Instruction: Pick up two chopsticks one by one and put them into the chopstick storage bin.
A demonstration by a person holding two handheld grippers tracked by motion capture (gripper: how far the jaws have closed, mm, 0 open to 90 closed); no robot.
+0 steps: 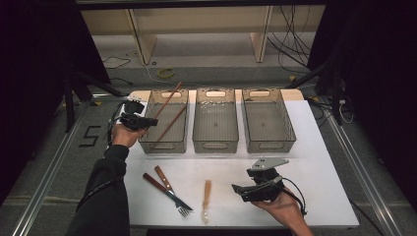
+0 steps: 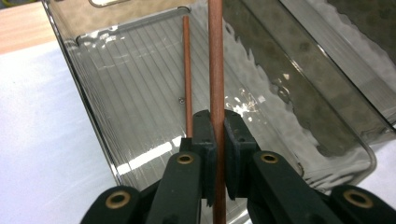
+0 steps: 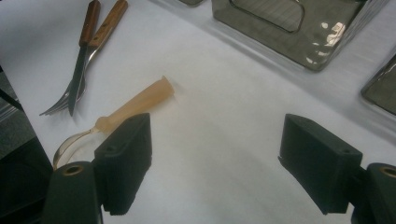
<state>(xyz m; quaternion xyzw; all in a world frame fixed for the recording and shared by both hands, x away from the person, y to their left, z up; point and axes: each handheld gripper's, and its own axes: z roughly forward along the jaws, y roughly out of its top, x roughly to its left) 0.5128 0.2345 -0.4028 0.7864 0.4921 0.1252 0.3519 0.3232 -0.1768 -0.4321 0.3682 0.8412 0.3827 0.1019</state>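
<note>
Above the table, the high view shows three smoke-grey bins in a row across the far part of the white table top [image 1: 305, 147]. At the near-left corner of the left bin [image 1: 164, 118], the left gripper [image 1: 147, 122] is clamped on a brown chopstick [image 1: 169, 100] that slants up and away over the bin; a second chopstick [image 1: 171, 124] lies slanted inside the same bin. Near the front edge lie a wooden-handled knife [image 1: 158, 184] and fork [image 1: 169, 191], crossing each other, and just to their right a pale-handled spoon [image 1: 206, 194]. The right gripper [image 1: 242, 190] rests low over the table right of the spoon.

Left gripper view: both pads press on the held chopstick [image 2: 216, 60], which runs upright between them; the second chopstick [image 2: 187, 74] lies on the ribbed floor of the left bin [image 2: 116, 93].

Right gripper view: the black jaws stand wide apart with nothing between them; the spoon [image 3: 135, 105] lies just beyond the left jaw, and the knife [image 3: 81, 51] and fork [image 3: 100, 39] farther off.
</note>
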